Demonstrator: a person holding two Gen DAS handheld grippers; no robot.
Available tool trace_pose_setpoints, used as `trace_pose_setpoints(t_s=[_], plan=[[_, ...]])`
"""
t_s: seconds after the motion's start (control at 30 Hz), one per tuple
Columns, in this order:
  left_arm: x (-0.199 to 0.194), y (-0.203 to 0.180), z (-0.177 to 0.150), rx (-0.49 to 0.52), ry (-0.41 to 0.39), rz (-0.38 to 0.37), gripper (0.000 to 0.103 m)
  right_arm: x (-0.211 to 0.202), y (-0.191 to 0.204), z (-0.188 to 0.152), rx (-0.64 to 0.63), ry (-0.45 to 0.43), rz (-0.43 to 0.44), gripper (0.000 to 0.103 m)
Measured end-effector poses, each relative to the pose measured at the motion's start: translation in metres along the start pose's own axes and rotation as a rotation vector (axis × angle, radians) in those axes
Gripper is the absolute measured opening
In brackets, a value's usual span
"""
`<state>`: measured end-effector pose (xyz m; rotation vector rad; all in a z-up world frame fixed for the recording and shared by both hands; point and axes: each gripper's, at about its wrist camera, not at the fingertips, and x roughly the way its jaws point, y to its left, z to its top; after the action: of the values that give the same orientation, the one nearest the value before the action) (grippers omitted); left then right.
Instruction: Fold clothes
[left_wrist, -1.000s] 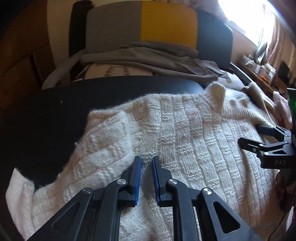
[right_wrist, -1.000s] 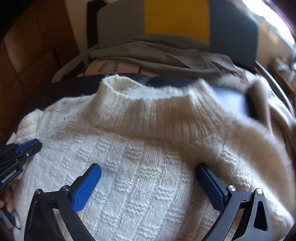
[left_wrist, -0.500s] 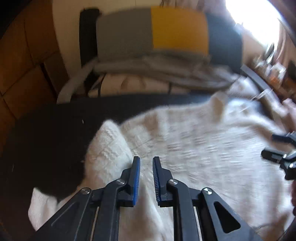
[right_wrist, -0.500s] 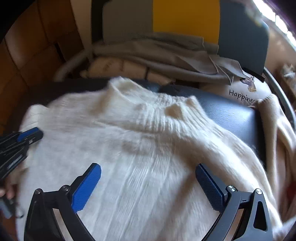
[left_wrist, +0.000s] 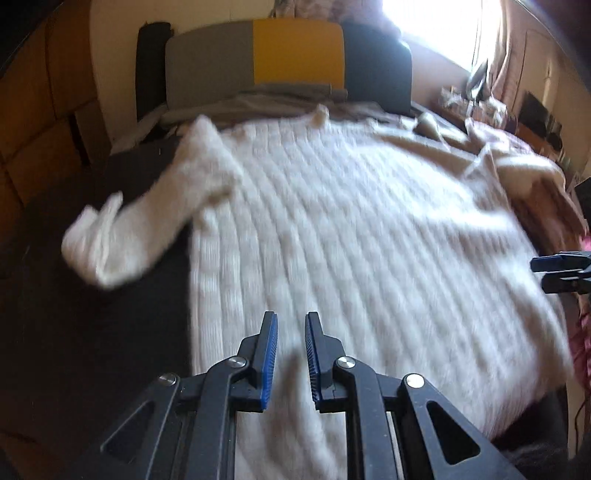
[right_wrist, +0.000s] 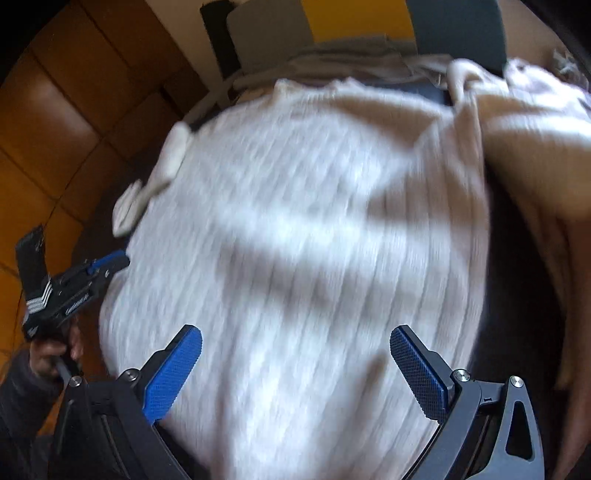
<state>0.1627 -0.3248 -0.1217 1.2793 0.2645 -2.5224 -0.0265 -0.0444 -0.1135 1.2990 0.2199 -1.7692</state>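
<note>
The cream knit sweater (left_wrist: 351, 236) is spread flat over the dark table (left_wrist: 92, 332), one sleeve (left_wrist: 147, 210) flopped off its left side. Right gripper (right_wrist: 295, 369) hangs over the sweater's hem, jaws wide open. Left gripper (left_wrist: 290, 354) is nearly closed, a narrow gap, holding nothing.

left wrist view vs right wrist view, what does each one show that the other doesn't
Only the left wrist view shows the bright window and the cluttered shelf beneath it. Only the right wrist view shows the hand holding the left gripper, and the orange-brown panelled wall. Both show the white knit sweater spread flat, with the grey, yellow and dark cushion behind it.
</note>
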Motion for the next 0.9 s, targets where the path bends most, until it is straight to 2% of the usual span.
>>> trace_pose_setpoints(t_s=[0.1, 0.17, 0.27, 0.37, 0.43, 0.5, 0.6, 0.67, 0.73, 0.83, 0.9], plan=[[-0.002, 0.004, -0.010, 0.008, 0.015, 0.015, 0.015, 0.001, -0.001, -0.024, 0.009, -0.013, -0.027, 0.103], [-0.003, 0.007, -0.016, 0.020, 0.021, 0.029, 0.019, -0.001, -0.008, -0.028, 0.030, -0.023, -0.040, 0.103], [-0.005, 0.015, -0.017, 0.020, 0.019, 0.034, 0.019, -0.003, -0.017, -0.031, 0.017, -0.040, -0.116, 0.103], [-0.009, 0.022, -0.017, -0.027, 0.020, 0.020, 0.019, 0.004, -0.018, -0.033, -0.065, -0.058, -0.230, 0.103], [-0.017, 0.037, -0.016, -0.112, 0.026, -0.052, 0.019, 0.007, -0.016, -0.033, -0.087, -0.081, -0.272, 0.103], [-0.031, 0.066, -0.023, -0.268, 0.012, -0.116, 0.019, 0.006, -0.015, -0.031, -0.073, -0.096, -0.286, 0.103], [-0.053, 0.115, -0.045, -0.464, -0.017, -0.150, 0.019, 0.004, -0.015, -0.026, -0.044, -0.093, -0.297, 0.103], [-0.067, 0.134, -0.059, -0.502, -0.031, -0.146, 0.020, 0.002, -0.013, -0.021, -0.015, -0.085, -0.305, 0.103], [-0.075, 0.142, -0.069, -0.508, -0.032, -0.173, 0.022, -0.001, -0.001, -0.010, -0.025, -0.109, -0.305, 0.103], [-0.072, 0.136, -0.076, -0.516, -0.015, -0.282, 0.026, -0.006, 0.018, 0.007, -0.049, -0.152, -0.303, 0.103], [-0.060, 0.122, -0.074, -0.495, 0.010, -0.324, 0.028, 0.002, 0.026, 0.015, -0.068, -0.149, -0.311, 0.103]])
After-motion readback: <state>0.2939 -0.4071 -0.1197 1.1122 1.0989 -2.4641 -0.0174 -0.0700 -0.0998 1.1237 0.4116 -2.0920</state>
